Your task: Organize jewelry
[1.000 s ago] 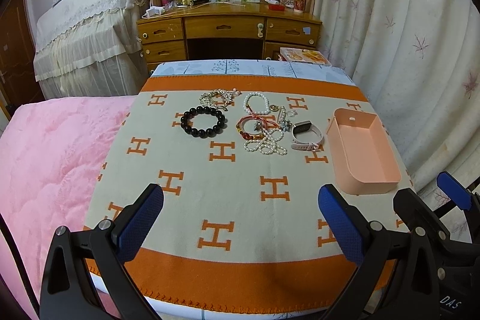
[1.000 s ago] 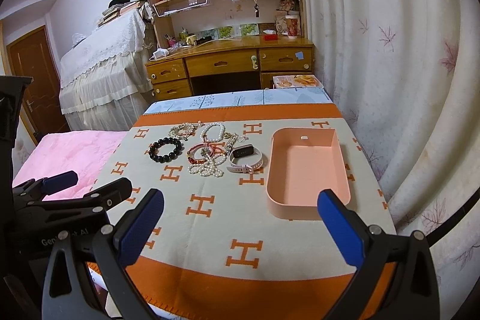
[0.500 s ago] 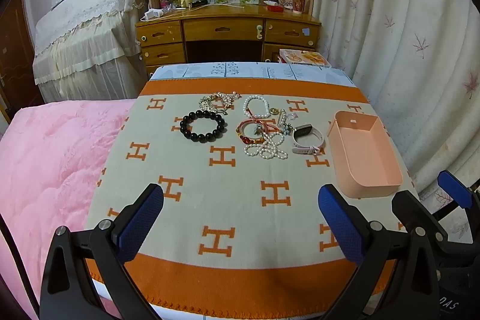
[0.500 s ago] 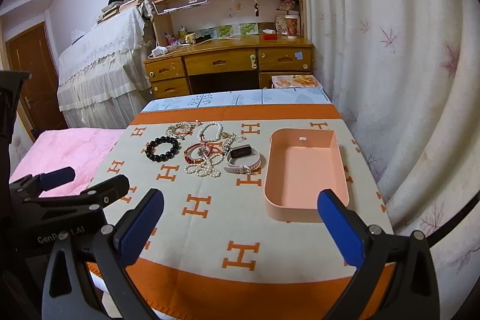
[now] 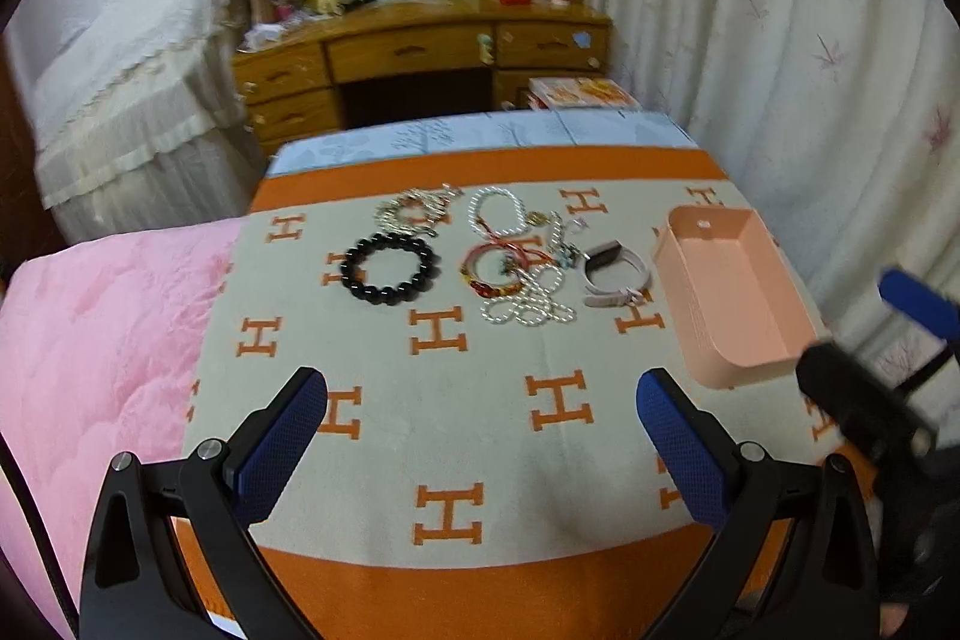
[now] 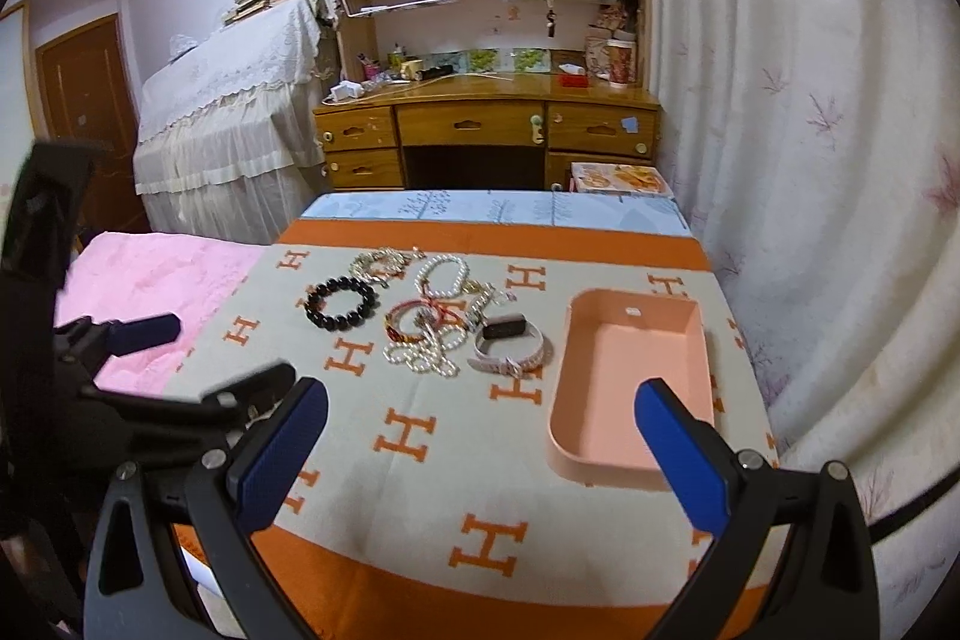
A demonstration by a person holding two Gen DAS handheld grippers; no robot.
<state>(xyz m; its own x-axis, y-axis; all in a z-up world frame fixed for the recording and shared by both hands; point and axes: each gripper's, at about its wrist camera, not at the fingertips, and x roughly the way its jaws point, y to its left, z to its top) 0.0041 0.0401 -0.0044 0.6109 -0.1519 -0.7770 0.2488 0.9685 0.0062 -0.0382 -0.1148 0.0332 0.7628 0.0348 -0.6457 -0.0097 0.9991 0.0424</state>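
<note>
Jewelry lies grouped on the orange-and-beige H-pattern cloth [image 5: 480, 430]: a black bead bracelet [image 5: 389, 268] [image 6: 342, 303], a pearl strand [image 5: 528, 304] [image 6: 423, 355], a red bangle [image 5: 498, 268] [image 6: 414, 322], a white pearl bracelet [image 5: 495, 211], a gold chain heap [image 5: 414, 211] and a pale band watch [image 5: 615, 274] [image 6: 510, 346]. An empty pink tray [image 5: 690, 304] [image 6: 561, 400] sits to their right. My left gripper [image 5: 480, 451] hovers open over the near cloth. My right gripper [image 6: 480, 451] is open too, near the tray's front edge.
A pink quilt [image 5: 90, 340] covers the bed to the left. A wooden desk with shelves [image 6: 486, 124] stands behind the table. White curtains [image 6: 810, 130] hang along the right. In the right wrist view the other gripper [image 6: 138, 370] shows at lower left.
Both grippers have moved forward and lower over the table, so the jewelry and tray look nearer. The left view has swung and blurred. Nothing on the cloth has moved.
</note>
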